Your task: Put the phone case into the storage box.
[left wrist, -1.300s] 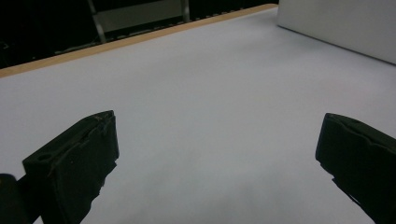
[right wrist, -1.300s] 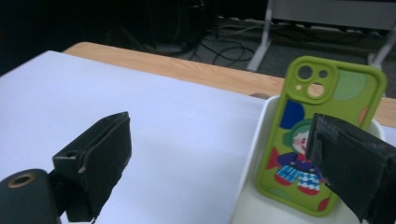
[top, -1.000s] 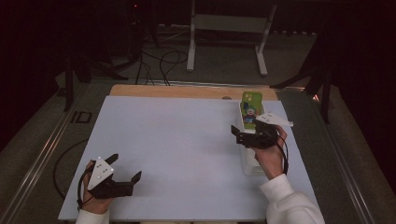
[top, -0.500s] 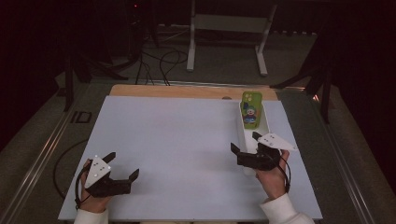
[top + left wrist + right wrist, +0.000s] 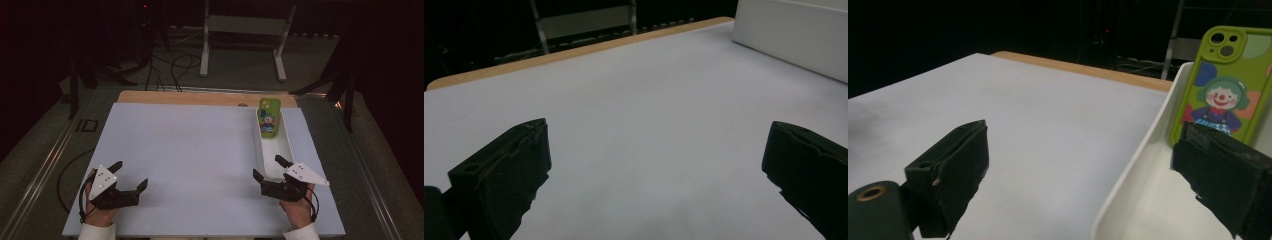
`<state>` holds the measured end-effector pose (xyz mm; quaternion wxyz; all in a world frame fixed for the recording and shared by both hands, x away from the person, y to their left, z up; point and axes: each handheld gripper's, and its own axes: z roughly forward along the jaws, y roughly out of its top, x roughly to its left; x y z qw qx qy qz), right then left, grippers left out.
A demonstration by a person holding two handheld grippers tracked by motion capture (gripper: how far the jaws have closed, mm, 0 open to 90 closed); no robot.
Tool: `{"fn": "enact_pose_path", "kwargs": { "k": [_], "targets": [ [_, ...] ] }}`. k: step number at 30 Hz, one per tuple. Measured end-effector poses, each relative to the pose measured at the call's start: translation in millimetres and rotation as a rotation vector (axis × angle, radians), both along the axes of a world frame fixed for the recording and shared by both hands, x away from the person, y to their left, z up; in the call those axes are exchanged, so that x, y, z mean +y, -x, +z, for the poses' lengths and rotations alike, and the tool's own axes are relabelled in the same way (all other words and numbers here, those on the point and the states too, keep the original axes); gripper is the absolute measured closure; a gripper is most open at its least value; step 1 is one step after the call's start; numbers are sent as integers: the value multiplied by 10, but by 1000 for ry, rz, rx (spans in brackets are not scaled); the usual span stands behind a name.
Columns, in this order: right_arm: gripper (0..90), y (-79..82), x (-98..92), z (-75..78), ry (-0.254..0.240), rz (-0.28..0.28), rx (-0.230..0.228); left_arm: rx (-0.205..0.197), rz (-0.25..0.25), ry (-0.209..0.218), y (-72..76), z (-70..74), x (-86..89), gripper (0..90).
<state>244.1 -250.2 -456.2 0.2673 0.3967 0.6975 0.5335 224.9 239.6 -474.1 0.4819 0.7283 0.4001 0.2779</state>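
The green phone case (image 5: 268, 118) leans upright at the far end of the white tray (image 5: 286, 145) on the right of the surface (image 5: 190, 150), apart from both tongs. The right tongs (image 5: 265, 168) stand wide open and empty at the near end of the tray, and the left tongs (image 5: 131, 174) rest open and empty at the near left. The placing step looks finished, so a next move would probably need a new reach.

— What are my claws made of?
— My right claw (image 5: 270, 169) and left claw (image 5: 131, 174) look like matt black plastic, slightly rough.
— The rest?
— Smooth matt pale worktop (image 5: 190, 150) with a wood far edge; a smooth white plastic tray (image 5: 287, 145); a glossy green phone case (image 5: 1224, 85).
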Motion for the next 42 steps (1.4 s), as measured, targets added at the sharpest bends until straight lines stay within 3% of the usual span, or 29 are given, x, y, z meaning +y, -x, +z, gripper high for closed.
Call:
{"fn": "enact_pose_path", "kwargs": {
  "k": [14, 42],
  "targets": [
    [72, 138, -87, -177, -36, 9, -65, -26, -5, 13, 28, 13, 23, 0],
    [73, 164, -133, -230, -37, 13, -68, -28, -2, 11, 71, 2, 51, 0]
  ]
}}
